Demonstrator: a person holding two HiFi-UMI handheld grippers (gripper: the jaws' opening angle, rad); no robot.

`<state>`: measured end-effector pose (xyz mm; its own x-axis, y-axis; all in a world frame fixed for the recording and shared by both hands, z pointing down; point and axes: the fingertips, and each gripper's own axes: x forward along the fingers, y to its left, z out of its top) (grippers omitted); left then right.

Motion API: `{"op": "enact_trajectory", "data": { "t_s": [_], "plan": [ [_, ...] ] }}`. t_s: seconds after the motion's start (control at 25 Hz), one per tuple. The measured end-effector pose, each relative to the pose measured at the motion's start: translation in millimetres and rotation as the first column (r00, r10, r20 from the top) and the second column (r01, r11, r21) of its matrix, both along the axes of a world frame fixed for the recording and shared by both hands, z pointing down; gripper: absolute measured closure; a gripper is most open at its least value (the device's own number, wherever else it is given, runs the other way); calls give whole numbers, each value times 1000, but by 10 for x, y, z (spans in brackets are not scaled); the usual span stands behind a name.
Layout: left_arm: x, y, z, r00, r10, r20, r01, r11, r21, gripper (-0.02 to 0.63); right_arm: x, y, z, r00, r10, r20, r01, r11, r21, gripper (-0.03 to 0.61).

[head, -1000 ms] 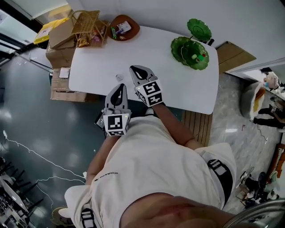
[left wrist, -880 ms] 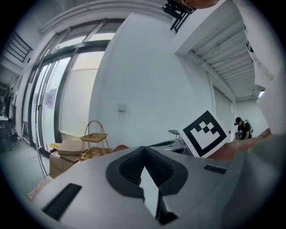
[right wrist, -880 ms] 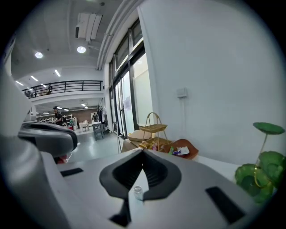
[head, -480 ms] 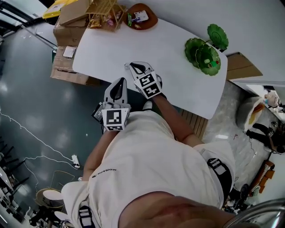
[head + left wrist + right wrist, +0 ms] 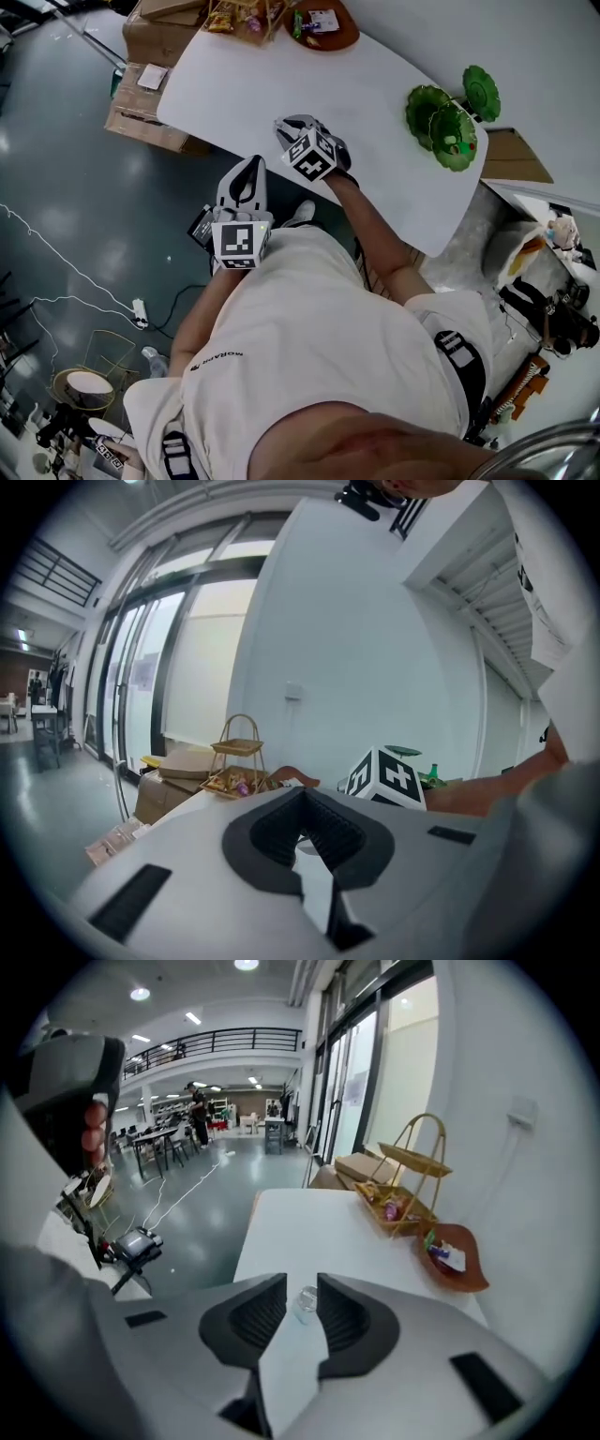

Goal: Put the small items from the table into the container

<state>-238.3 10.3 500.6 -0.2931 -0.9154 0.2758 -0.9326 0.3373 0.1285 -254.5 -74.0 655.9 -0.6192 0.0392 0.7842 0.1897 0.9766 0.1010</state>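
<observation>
A small clear lidded cup (image 5: 304, 1303) stands on the white table (image 5: 281, 1232) between the tips of my right gripper (image 5: 302, 1286). The jaws are opening and the pads sit apart from the cup. In the head view the right gripper (image 5: 284, 127) points steeply down at the table near its front edge and hides the cup. My left gripper (image 5: 251, 169) hangs by the table's near edge, shut with nothing in it; its tips (image 5: 302, 795) meet. A brown leaf-shaped dish (image 5: 456, 1256) with small packets lies at the table's far end.
A two-tier wicker basket (image 5: 405, 1190) of snacks stands beside the brown dish (image 5: 323, 23). Green leaf plates (image 5: 441, 117) sit at the table's right end. Cardboard boxes (image 5: 150, 70) lie on the floor past the far left corner. A person's sleeve and legs fill the lower head view.
My right gripper has dropped and tipped downward over the small clear cup. The left gripper has shifted a little toward the table's edge. The head view has swung to the left.
</observation>
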Motion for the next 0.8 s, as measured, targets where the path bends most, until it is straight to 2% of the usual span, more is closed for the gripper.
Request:
{"op": "enact_trajectory", "data": {
  "t_s": [0.12, 0.28, 0.68, 0.8],
  "plan": [
    [-58, 60, 48, 1000, -18, -11, 18, 1000, -8, 611, -55, 11, 158, 995, -80, -64, 83, 996, 31, 474],
    [-86, 104, 91, 999, -37, -29, 37, 999, -14, 611, -93, 47, 343, 977, -165, -131, 171, 985, 31, 449],
    [-143, 150, 169, 998, -42, -48, 41, 999, -21, 611, -183, 73, 665, 926, -285, -247, 306, 951, 53, 408],
    [-111, 142, 160, 999, -31, -45, 31, 999, -18, 611, -206, 33, 753, 922, -286, -262, 308, 950, 44, 408]
  ]
}}
